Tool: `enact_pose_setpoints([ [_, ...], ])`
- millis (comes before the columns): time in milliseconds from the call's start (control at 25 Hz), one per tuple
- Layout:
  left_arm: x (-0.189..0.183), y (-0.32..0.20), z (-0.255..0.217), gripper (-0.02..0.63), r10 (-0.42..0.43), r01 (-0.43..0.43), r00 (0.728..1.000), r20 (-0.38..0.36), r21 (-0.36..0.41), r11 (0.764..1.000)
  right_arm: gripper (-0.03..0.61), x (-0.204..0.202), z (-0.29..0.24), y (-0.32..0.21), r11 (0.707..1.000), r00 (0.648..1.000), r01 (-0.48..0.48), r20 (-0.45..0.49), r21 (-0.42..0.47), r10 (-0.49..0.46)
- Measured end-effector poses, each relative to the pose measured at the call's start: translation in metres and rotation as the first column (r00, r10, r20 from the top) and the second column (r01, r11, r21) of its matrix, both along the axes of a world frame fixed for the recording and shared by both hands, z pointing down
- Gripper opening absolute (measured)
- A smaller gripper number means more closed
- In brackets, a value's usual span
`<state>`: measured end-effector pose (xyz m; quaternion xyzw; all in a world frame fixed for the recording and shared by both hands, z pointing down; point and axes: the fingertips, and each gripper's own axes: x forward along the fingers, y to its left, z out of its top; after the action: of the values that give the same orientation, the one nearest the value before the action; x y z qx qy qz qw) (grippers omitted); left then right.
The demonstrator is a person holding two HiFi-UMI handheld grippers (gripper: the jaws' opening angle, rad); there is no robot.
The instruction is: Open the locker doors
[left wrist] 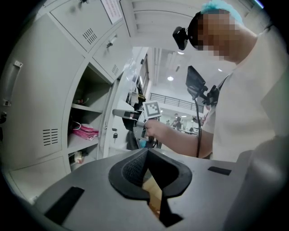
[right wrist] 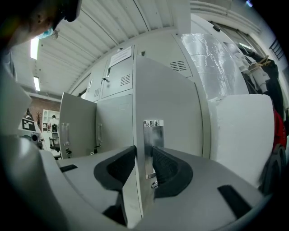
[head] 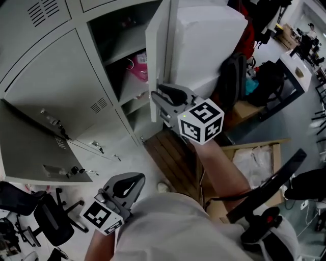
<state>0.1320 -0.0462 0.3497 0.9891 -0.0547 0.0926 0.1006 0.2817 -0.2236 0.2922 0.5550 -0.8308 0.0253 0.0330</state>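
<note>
Grey steel, roughly half done: clamps edge of swung-out locker door (right wrist: 167, 90) in right gripper (right wrist: 143, 158) jaws; left gripper (left wrist: 146, 155) jaws closed, empty. Second door (head: 35, 148) open, upper doors (head: 41, 15) still shut.

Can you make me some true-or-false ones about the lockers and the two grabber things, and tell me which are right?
1. The right gripper has the edge of a locker door between its jaws. True.
2. The left gripper is holding a key. False: its jaws are together with nothing in them, and it is away from the lockers.
3. A pink thing lies on a shelf inside an open locker. True.
4. Every locker door is shut. False: the door in the right gripper stands open, and another door low on the left of the head view is swung wide open too.
</note>
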Motion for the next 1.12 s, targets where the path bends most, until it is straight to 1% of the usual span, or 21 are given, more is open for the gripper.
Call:
enact_pose_setpoints([
  [320, 0.033, 0.000, 0.000, 0.009, 0.070, -0.070, 0.998, 0.002, -0.002, 0.998, 0.101, 0.024, 0.001, 0.020, 0.999, 0.999, 0.028, 0.019, -0.018, -0.027],
  [560, 0.052, 0.002, 0.001, 0.009, 0.108, -0.108, 0.994, 0.012, -0.005, 0.994, 0.083, 0.049, 0.000, 0.038, 1.000, 0.999, 0.020, 0.027, -0.013, -0.020],
  [680, 0.060, 0.004, 0.003, 0.009, 0.123, -0.123, 0.992, 0.013, -0.010, 0.992, 0.074, 0.061, 0.001, 0.045, 1.000, 1.000, 0.013, 0.021, -0.014, -0.012],
  [840, 0.070, 0.008, 0.004, 0.009, 0.145, -0.145, 0.989, 0.013, -0.013, 0.989, 0.069, 0.077, 0.000, 0.054, 1.000, 0.999, 0.001, 0.041, -0.015, 0.000],
  [1120, 0.080, 0.010, 0.005, 0.009, 0.157, -0.156, 0.988, 0.013, -0.018, 0.988, 0.060, 0.102, 0.000, 0.064, 0.999, 0.998, -0.050, 0.046, -0.008, 0.050],
])
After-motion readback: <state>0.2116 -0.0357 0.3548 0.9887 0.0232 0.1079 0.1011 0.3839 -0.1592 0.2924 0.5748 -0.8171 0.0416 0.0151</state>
